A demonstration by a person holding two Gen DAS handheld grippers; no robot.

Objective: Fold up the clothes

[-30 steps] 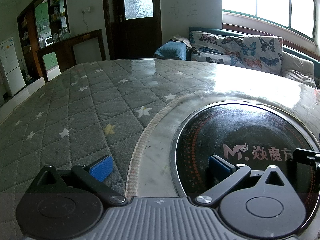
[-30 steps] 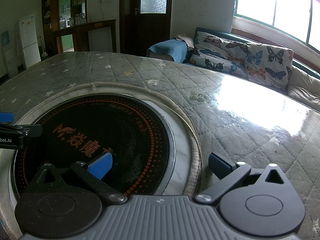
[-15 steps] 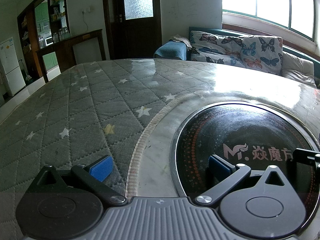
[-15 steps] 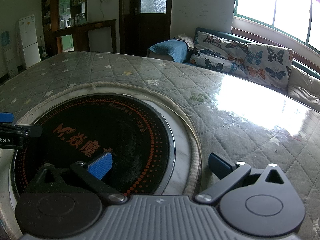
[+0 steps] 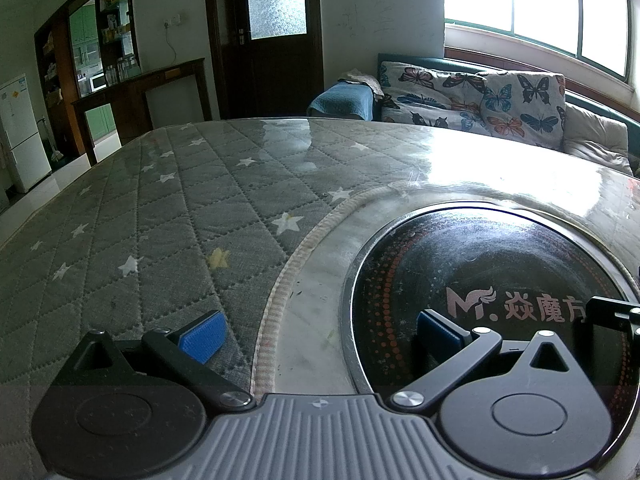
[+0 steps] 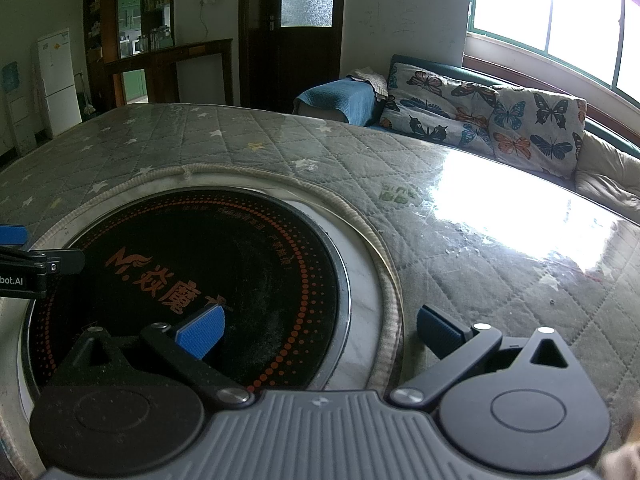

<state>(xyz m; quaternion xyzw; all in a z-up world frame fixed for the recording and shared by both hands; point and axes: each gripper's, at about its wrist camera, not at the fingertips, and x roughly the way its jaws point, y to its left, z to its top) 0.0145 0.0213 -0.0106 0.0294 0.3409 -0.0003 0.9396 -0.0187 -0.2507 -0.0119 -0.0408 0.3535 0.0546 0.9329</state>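
Both tools are spread wide with nothing between the blue pads. The left tool hangs low over the surface, one pad over the grey star-quilted cover, the other over the black round hotplate set in the surface. The right tool sits on the other side of the hotplate: its left pad is over the black disc, its right pad over the cover. Each tool shows at the frame edge of the other's view, so the two are side by side, straddling the hotplate.

A beige piped edge of the cover rings the hotplate, with a pale marble band between them. Glare from the window lies on the cover beyond the hotplate.

No clothes lie on the surface in either view. Beyond the hotplate, past the far edge of the surface, are a sofa with butterfly cushions, a blue folded cloth on its arm, a dark door and a white fridge.
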